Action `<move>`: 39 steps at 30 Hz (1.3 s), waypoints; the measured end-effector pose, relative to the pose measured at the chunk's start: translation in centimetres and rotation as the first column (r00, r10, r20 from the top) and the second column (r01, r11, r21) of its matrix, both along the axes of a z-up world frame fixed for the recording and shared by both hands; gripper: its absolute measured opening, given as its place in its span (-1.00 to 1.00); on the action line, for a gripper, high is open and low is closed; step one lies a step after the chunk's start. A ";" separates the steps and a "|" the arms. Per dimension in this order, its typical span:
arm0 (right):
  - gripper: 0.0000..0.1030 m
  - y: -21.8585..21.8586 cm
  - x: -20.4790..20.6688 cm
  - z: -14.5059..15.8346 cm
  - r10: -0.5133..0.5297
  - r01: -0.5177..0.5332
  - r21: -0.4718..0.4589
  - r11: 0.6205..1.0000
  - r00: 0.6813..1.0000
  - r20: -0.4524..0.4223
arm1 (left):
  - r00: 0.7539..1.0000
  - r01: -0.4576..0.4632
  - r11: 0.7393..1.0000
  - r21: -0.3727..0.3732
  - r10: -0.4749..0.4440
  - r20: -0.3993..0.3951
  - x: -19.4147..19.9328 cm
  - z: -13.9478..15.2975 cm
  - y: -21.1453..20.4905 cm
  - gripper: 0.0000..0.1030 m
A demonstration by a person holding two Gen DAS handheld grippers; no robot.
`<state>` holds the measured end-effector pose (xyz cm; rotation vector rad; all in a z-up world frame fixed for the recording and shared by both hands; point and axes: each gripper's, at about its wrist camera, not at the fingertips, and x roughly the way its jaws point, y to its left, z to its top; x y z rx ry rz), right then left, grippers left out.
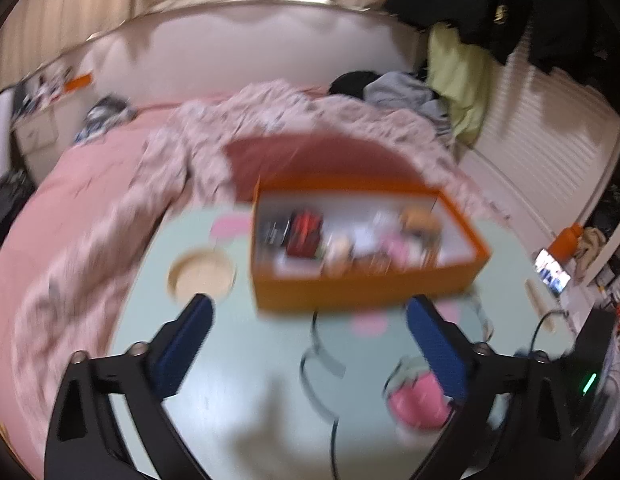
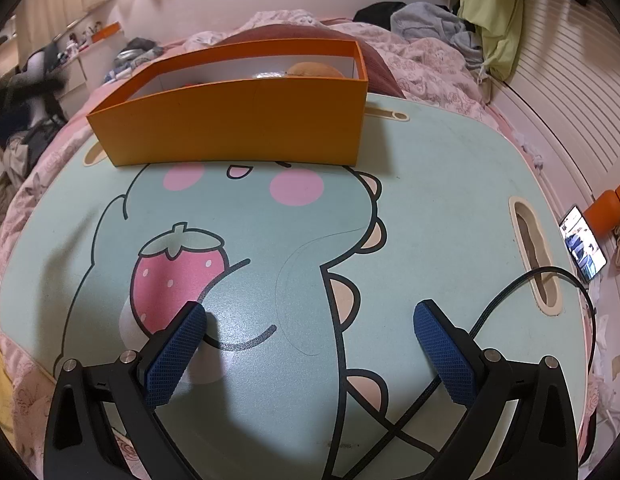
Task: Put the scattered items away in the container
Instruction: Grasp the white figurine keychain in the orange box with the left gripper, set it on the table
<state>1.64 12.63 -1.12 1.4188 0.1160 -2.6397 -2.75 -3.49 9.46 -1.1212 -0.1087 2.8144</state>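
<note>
Resting on the mint cartoon-printed lap table (image 2: 430,184): open orange cardboard box (image 2: 238,128), already holding small items; light, thin-walled, best gripped by its rim. Left gripper (image 1: 310,344) and right gripper (image 2: 310,348) spread, empty.

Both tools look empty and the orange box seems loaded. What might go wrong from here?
1. A black cable loops across the lap table just by the right tool; moving could snag it.
2. The orange box sits at the table's far edge, on soft bedding; a bump might tip it.
3. The left wrist view is motion-blurred, so the box's contents are hard to verify.
</note>
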 end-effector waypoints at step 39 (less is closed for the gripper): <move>1.00 0.1 -0.1 0.0 0.002 -0.002 -0.003 1.000 1.000 -0.004 | 0.944 0.179 0.963 0.200 -0.226 0.239 -9.4 1.1 2.5 -0.25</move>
